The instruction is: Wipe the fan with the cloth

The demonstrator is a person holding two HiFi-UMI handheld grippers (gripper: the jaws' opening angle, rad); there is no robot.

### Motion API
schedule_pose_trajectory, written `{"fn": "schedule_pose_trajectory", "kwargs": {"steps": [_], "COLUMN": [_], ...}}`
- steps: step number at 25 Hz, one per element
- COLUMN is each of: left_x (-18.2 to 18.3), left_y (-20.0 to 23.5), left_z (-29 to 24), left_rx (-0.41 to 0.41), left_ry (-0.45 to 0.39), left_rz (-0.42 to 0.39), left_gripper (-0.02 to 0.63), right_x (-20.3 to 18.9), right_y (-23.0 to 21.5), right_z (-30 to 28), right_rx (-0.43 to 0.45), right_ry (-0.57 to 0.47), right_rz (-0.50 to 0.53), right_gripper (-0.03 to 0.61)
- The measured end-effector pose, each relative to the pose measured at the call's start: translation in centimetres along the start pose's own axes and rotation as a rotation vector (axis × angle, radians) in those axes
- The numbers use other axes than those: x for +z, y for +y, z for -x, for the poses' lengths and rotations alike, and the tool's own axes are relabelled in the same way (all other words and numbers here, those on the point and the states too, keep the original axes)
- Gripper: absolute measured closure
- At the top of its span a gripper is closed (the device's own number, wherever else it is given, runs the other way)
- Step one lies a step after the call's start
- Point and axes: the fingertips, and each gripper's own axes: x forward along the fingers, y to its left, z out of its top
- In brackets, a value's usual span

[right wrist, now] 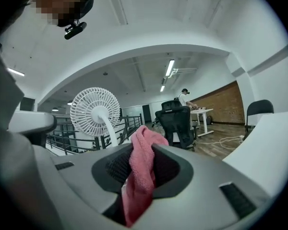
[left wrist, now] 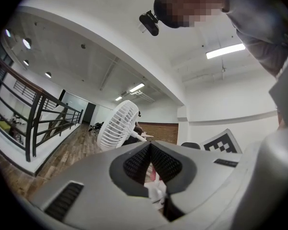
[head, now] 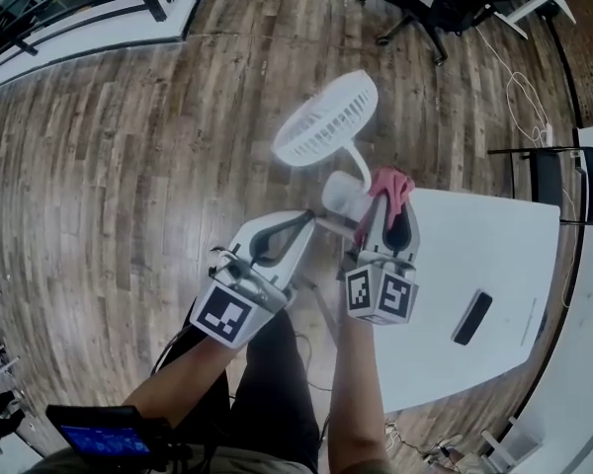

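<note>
A white fan (head: 326,121) stands with its round grille tilted up and its base (head: 344,194) at the near left corner of the white table (head: 494,255). My left gripper (head: 311,220) is shut, its tips right beside the base; I cannot tell if it pinches the base. From the left gripper view the fan (left wrist: 117,124) rises just past the closed jaws of the left gripper (left wrist: 150,145). My right gripper (head: 387,205) is shut on a pink cloth (head: 393,184) next to the base. In the right gripper view the cloth (right wrist: 141,166) hangs between the jaws and the fan (right wrist: 95,111) stands ahead to the left.
A black flat object (head: 472,317) lies on the table. A black office chair (head: 425,3) stands beyond, another black chair (head: 573,181) at the right. White cables (head: 524,97) run across the wooden floor. A railing (head: 40,8) lines the far left.
</note>
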Motion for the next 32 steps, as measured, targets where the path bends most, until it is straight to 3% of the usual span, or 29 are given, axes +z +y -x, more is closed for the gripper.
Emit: {"fn": "schedule_pose_trajectory", "kwargs": {"steps": [7,11,13,18,23,25,29,32], "left_x": [-0.1,-0.4,-0.7,-1.0,-1.2,-1.6,-2.9,-4.3], "left_y": [0.5,0.9,1.2,1.6,2.0,1.8,1.5,0.6], "left_z": [0.1,-0.1,0.0,0.1,-0.2,-0.2,-0.3,-0.5], "left_rx": [0.018,0.017,0.021,0.021,0.027,0.020,0.005,-0.017], "left_ry": [-0.004,0.007,0.013,0.032,0.024,0.037,0.074,0.117], "left_rz": [-0.006,0.002,0.012,0.029,0.024,0.029,0.016,0.040], "left_gripper": [0.624,0.624,0.624,0.624,0.624,0.624,0.624,0.626], "right_x": [-2.6,-4.3,-4.9,-5.1,-5.3,-5.0,-1.2,2.1], "right_y": [0.7,0.5,0.5,-1.7,-3.1,-3.5,-3.1,-0.8], "right_z": [-1.1,-1.6,-1.5,-1.0,-0.8,-0.6,1.0,2.6], "right_rx": [0.058,0.065,0.058,0.001,-0.018,-0.023,-0.018,0.056], "right_ry": [0.064,0.162,0.186,0.201,0.223,0.199,0.036,-0.047], "right_rz": [-0.029,0.094,0.137,0.071,0.098,0.085,0.012,0.039], "right_gripper": [0.478,0.480,0.479,0.477,0.479,0.477,0.477,0.477]}}
